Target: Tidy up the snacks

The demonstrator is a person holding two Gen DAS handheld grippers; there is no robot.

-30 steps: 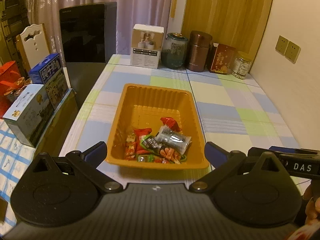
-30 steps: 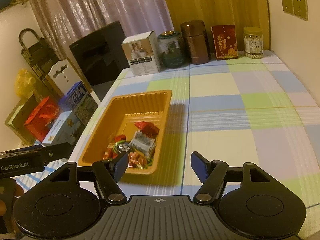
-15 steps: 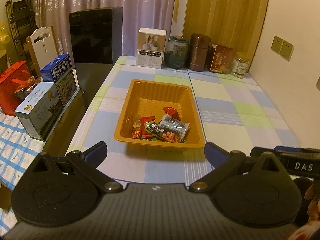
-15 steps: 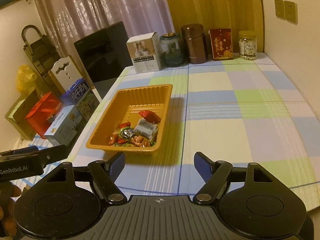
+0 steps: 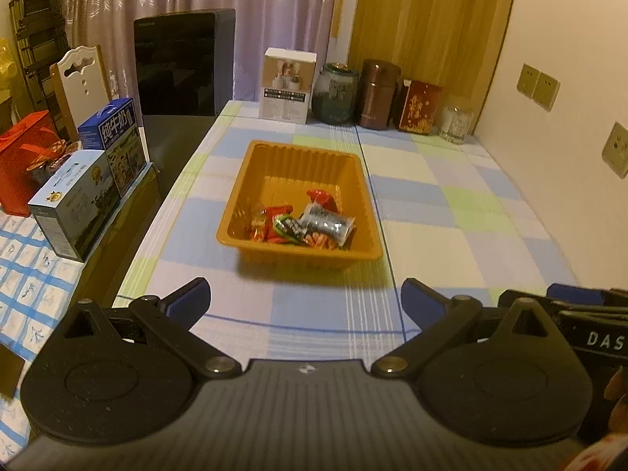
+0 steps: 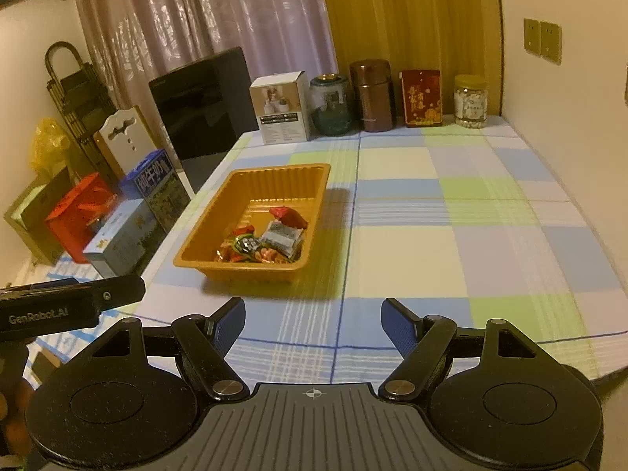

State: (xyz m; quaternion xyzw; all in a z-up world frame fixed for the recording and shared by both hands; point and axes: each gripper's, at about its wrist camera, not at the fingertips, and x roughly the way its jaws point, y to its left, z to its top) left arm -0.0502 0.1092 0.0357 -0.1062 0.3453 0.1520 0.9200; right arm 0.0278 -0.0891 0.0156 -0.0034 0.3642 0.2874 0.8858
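— What do your grippers hold?

— Nothing. My left gripper (image 5: 305, 303) is spread wide and empty, above the near edge of the checked tablecloth (image 5: 463, 235). My right gripper (image 6: 313, 324) is the same, wide apart and empty.

— And the snacks?

— The snacks (image 5: 304, 225) lie in the near end of the orange tray (image 5: 251, 192), ahead of both grippers, well apart from the fingertips (image 5: 188, 303).

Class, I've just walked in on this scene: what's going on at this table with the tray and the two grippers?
A person holds two grippers above the near edge of a checked table. The left gripper and right gripper are both open and empty. An orange tray holds a small pile of wrapped snacks at its near end. No loose snacks show on the cloth.
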